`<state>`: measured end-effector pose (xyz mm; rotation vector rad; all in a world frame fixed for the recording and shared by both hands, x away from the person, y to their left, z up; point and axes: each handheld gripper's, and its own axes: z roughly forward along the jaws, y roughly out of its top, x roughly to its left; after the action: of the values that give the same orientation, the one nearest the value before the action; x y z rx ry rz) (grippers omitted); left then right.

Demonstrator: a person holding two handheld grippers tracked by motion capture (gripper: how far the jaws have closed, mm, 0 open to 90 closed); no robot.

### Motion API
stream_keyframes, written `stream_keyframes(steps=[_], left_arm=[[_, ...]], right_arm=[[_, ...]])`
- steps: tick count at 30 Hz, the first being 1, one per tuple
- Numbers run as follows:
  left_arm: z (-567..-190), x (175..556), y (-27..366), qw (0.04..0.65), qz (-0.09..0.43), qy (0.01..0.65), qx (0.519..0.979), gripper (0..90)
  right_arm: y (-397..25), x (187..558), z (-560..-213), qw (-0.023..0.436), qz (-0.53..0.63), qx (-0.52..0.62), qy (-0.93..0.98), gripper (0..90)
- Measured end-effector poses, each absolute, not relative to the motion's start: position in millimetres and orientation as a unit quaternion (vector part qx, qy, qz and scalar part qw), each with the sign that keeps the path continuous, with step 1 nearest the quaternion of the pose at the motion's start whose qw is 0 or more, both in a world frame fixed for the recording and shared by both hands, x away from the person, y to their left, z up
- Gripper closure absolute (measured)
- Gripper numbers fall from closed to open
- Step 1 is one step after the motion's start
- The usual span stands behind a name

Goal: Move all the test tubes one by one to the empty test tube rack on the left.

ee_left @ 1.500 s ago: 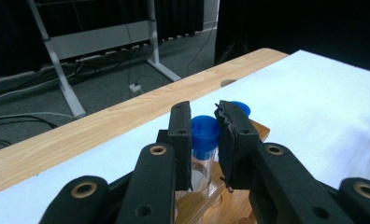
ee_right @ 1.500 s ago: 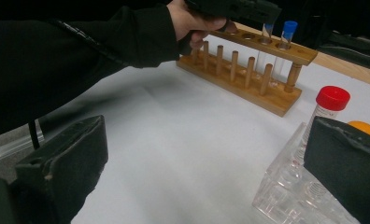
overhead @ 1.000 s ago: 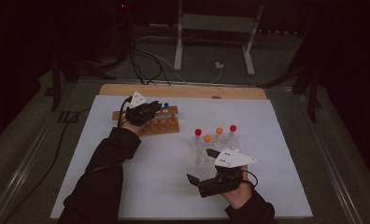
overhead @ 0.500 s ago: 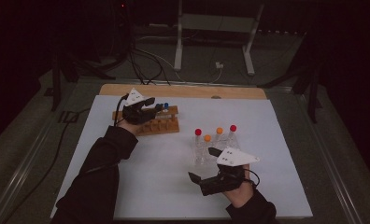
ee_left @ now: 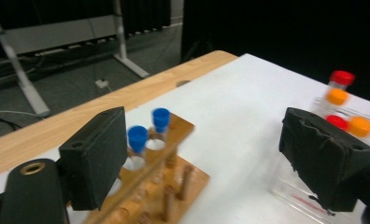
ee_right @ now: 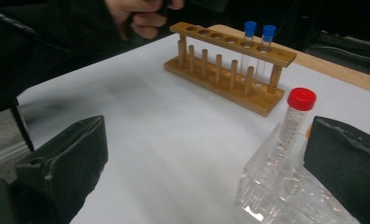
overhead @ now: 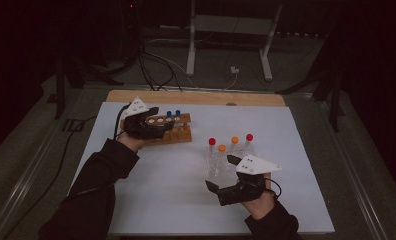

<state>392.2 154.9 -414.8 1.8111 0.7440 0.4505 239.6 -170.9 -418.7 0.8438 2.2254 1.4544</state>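
Two blue-capped tubes [overhead: 172, 118] stand side by side in the wooden rack [overhead: 178, 132], which sits at about ten o'clock on the white counter [overhead: 161, 180]. Just over the rack's near-left end hangs the left gripper [overhead: 162, 121], released, jaws spread and holding nothing. At five o'clock the right gripper [overhead: 221, 172] is also released, jaws wide apart, just beside a clear plastic rack [ee_right: 286, 191] that holds red-capped and orange-capped tubes [overhead: 230, 142].
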Motion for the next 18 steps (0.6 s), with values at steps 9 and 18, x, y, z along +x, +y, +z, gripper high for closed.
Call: stream_keyframes(steps=[9,18], left_arm=[[-416,357,166,0.55,0.137,0.276,0.777,2.2],[-430,322,170,0.554,0.108,0.251,0.787,1.6]], right_arm=[[-180,244,-415,0.188,0.512,0.307,0.78,0.0],[-191,258,-416,0.207,0.506,0.327,0.771,0.0]])
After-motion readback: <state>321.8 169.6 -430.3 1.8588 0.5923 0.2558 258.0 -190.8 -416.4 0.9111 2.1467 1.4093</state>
